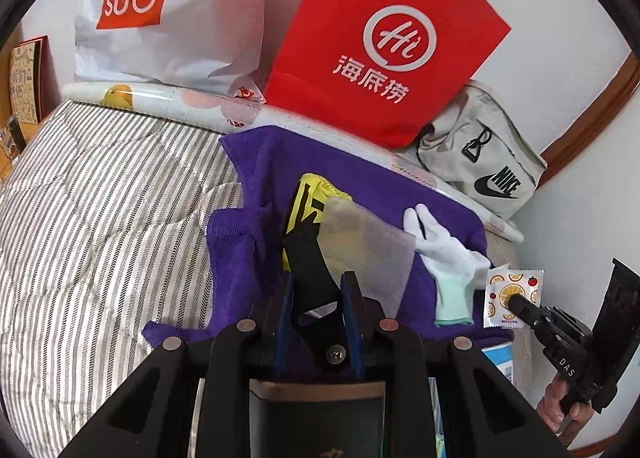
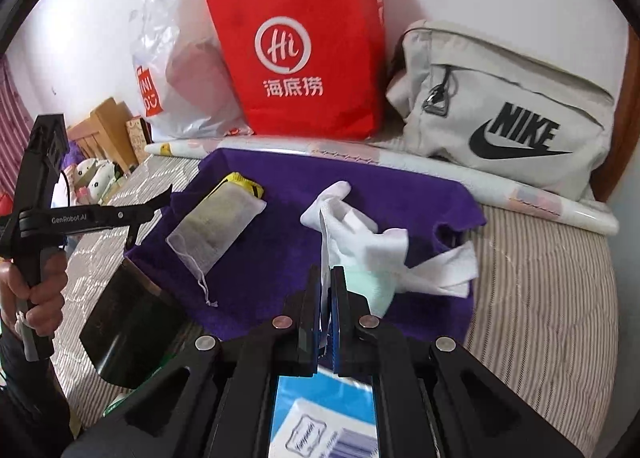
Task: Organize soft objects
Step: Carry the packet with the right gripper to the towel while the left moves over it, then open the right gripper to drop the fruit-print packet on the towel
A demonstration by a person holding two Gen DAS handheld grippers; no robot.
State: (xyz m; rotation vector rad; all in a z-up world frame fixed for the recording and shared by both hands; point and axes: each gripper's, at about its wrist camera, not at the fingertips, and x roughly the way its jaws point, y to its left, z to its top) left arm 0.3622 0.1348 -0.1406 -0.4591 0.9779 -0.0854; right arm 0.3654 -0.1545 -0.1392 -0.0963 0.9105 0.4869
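A purple towel lies spread on the striped bed. On it lie a yellow and black cloth, a translucent drawstring pouch over it, and a white glove with a mint cuff. My left gripper is shut on a black wedge-shaped piece above the towel's near edge. My right gripper is shut on a thin white packet with an orange-slice print, seen edge-on in the right wrist view, near the glove.
Against the wall stand a white Miniso bag, a red Haidilao bag and a beige Nike bag. A rolled printed mat lies along them. Striped bedding spreads on both sides.
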